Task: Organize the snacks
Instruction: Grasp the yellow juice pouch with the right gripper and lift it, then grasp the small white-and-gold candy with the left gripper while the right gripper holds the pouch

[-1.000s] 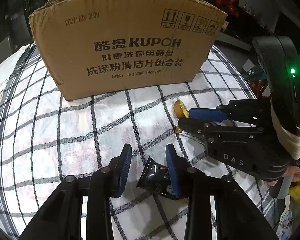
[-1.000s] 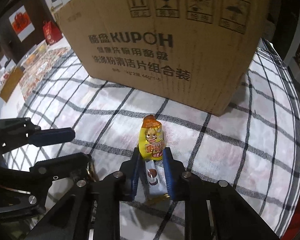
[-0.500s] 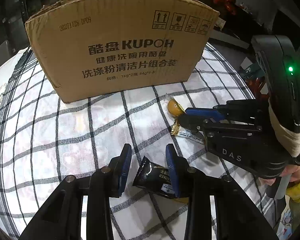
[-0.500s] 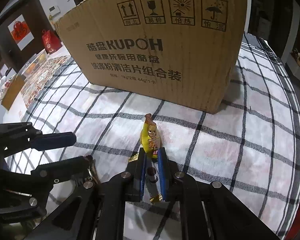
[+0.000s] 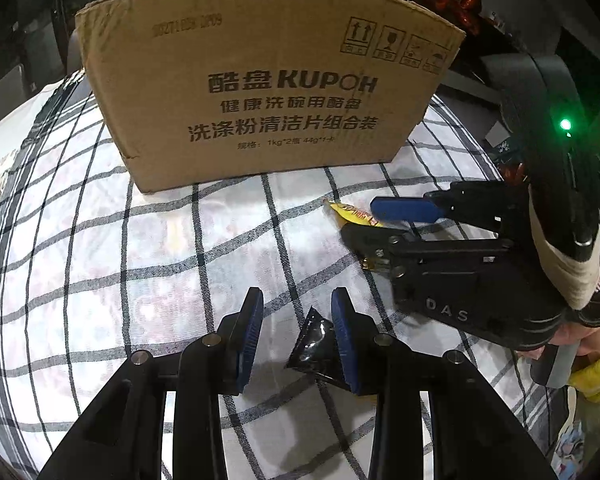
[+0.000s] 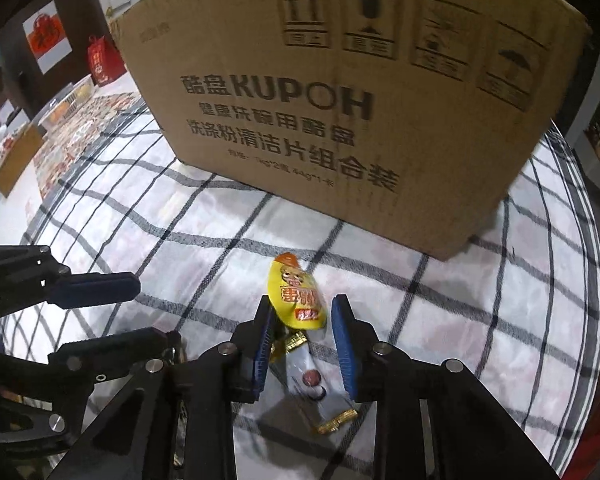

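Nearest the left wrist camera, the left gripper (image 5: 296,332) stands with its jaws partly apart; a black foil packet (image 5: 314,346) lies between them, leaning against the right-hand blue pad, with a clear gap to the other pad. Just beyond, the right gripper (image 6: 300,338), whose black body carries the raised letters "DAS", is opening its jaws. Between them lies a yellow snack packet (image 6: 298,298) printed with a cartoon face and red characters, resting on a clear-and-silver wrapper (image 6: 320,394) with gold crimped ends; the pads stand off from the yellow packet's sides. All rest on a black-and-white checked tablecloth (image 5: 140,264). Farther back stands a cardboard box (image 5: 268,92), printed "KUPOH" with Chinese text, "1kg*2", a blurred date stamp and four handling symbols. A red bag (image 6: 104,60) stands in the background.
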Tool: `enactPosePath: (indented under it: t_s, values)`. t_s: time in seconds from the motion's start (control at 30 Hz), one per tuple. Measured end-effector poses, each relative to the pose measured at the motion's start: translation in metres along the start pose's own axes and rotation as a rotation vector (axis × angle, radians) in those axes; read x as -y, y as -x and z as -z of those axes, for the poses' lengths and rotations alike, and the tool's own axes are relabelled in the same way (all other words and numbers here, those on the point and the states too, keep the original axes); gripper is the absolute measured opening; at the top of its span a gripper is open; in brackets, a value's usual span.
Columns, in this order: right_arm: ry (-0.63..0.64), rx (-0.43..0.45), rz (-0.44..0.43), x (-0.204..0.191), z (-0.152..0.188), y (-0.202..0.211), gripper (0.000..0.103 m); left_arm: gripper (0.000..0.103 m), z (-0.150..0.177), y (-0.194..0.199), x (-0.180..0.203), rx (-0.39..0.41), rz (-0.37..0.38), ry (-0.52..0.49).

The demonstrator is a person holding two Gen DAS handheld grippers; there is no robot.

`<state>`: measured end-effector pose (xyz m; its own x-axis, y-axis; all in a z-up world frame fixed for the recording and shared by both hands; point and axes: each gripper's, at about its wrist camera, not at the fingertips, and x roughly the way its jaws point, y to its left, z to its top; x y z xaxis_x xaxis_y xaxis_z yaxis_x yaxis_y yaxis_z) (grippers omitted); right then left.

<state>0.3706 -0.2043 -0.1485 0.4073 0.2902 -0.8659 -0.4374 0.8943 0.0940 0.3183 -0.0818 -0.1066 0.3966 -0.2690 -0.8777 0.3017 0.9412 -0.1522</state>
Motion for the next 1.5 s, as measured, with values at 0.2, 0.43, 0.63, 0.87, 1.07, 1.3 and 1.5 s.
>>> enactPosePath:
  t_s: [0.2, 0.43, 0.63, 0.87, 1.07, 1.3, 1.5]
  values:
    - [0.011, 0.029, 0.016, 0.0, -0.005, -0.001, 0.036, 0.035, 0.0, 0.003, -0.003, 0.001, -0.001, -0.003]
    - [-0.01, 0.072, 0.03, 0.004, 0.0, 0.01, 0.023, 0.035, -0.005, 0.001, 0.005, 0.004, -0.002, -0.026]
    - [-0.081, 0.146, 0.065, 0.013, 0.013, 0.047, 0.023, 0.035, -0.007, 0.006, 0.016, 0.026, 0.019, -0.081]
    - [-0.205, 0.186, 0.128, 0.027, 0.05, 0.078, 0.023, 0.035, -0.005, 0.001, 0.048, 0.037, 0.079, -0.215]
    - [-0.328, 0.205, 0.144, 0.033, 0.083, 0.095, 0.023, 0.052, -0.007, -0.004, 0.069, 0.044, 0.144, -0.304]
    - [-0.45, 0.236, 0.159, 0.04, 0.107, 0.096, 0.023, 0.058, -0.016, -0.02, 0.08, 0.039, 0.192, -0.33]
    - [-0.477, 0.269, 0.18, 0.042, 0.11, 0.098, 0.023, 0.058, -0.016, -0.035, 0.085, 0.025, 0.168, -0.345]
